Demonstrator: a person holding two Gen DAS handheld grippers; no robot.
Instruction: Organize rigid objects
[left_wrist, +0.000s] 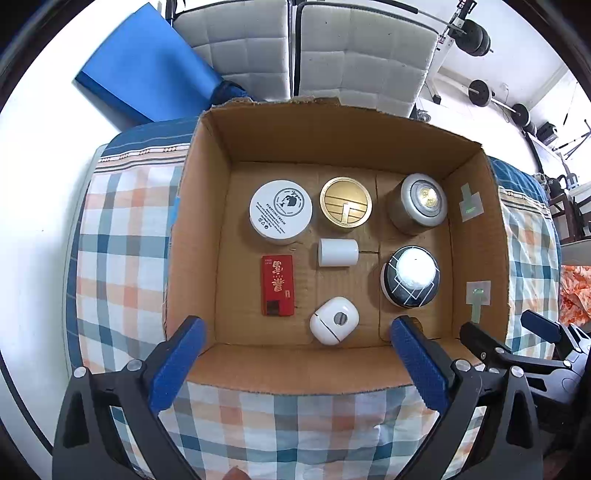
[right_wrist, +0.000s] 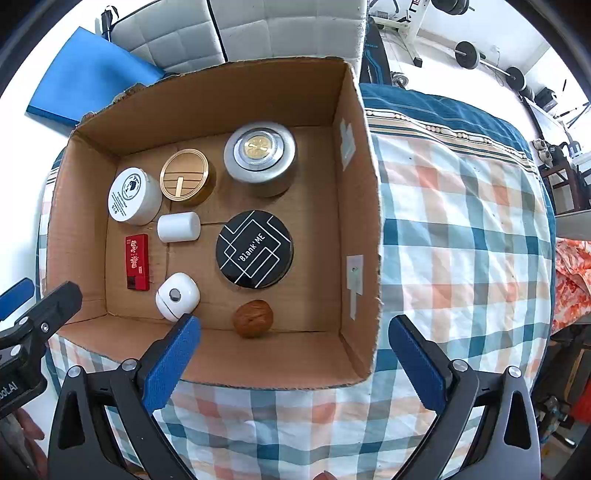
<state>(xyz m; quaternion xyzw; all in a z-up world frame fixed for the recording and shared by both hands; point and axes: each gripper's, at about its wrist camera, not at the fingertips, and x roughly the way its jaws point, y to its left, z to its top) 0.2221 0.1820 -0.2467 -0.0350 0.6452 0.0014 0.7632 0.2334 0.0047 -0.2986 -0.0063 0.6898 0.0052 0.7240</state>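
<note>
An open cardboard box (left_wrist: 192, 236) (right_wrist: 362, 206) sits on a plaid cloth. Inside lie a white cream jar (left_wrist: 280, 212) (right_wrist: 131, 195), a gold round tin (left_wrist: 346, 202) (right_wrist: 184, 176), a silver round tin (left_wrist: 421, 202) (right_wrist: 260, 155), a white cylinder (left_wrist: 338, 252) (right_wrist: 178, 227), a black round case (left_wrist: 410, 278) (right_wrist: 255, 249), a red pack (left_wrist: 277, 285) (right_wrist: 137, 263), a white earbud case (left_wrist: 334, 320) (right_wrist: 176, 295) and a walnut (right_wrist: 253, 318). My left gripper (left_wrist: 295, 365) is open above the box's near wall. My right gripper (right_wrist: 291, 358) is open and empty over the near right corner.
The plaid cloth (right_wrist: 461, 229) covers the table around the box. A blue mat (left_wrist: 147, 66) and white padded chairs (left_wrist: 362, 55) stand behind. Gym weights (left_wrist: 480, 92) are at the far right. An orange cloth (right_wrist: 572, 273) lies at the right edge.
</note>
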